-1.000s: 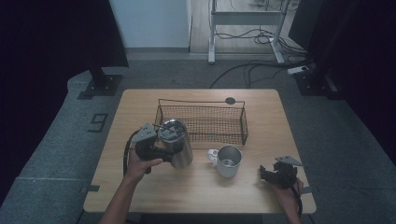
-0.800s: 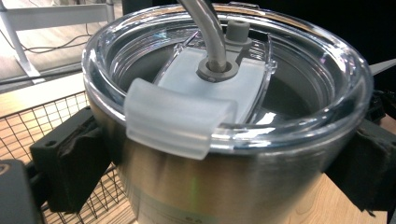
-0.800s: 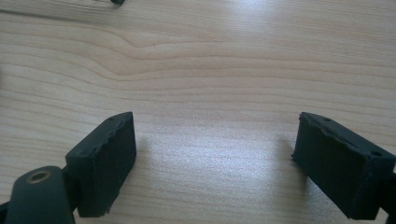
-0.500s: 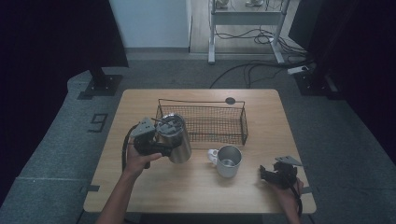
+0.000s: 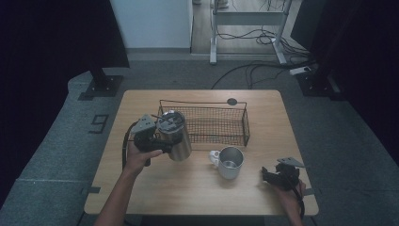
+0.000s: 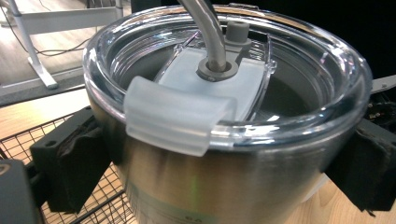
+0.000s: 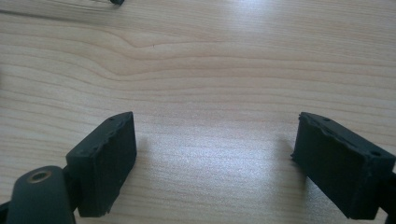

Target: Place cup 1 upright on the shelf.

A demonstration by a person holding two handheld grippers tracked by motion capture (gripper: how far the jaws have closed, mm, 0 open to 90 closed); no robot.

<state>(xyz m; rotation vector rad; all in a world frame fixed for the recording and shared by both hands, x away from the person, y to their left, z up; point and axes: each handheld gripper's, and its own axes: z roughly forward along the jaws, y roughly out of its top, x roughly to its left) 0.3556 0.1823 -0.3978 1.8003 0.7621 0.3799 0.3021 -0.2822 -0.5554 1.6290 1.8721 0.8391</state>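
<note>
Gripping the tumbler [image 5: 174, 136] at the basket's [image 5: 237, 139] left end, the left gripper [image 5: 153, 139] probably must lift it in; right gripper [image 5: 277, 176] rests spread near the table's [image 5: 155, 188] right corner.

One camera sat high up and looked down on the whole table [image 5: 197, 188]. One rode the left gripper [image 5: 149, 136], very close to the steel cup [image 6: 224, 154], which the high camera saw too. One rode the right gripper [image 7: 215, 154], near the wood.

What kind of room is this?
Probably a lab or workshop: a light wooden table stands on grey carpet, loose black cables trail across the floor, and a metal-framed desk stands behind.
</note>
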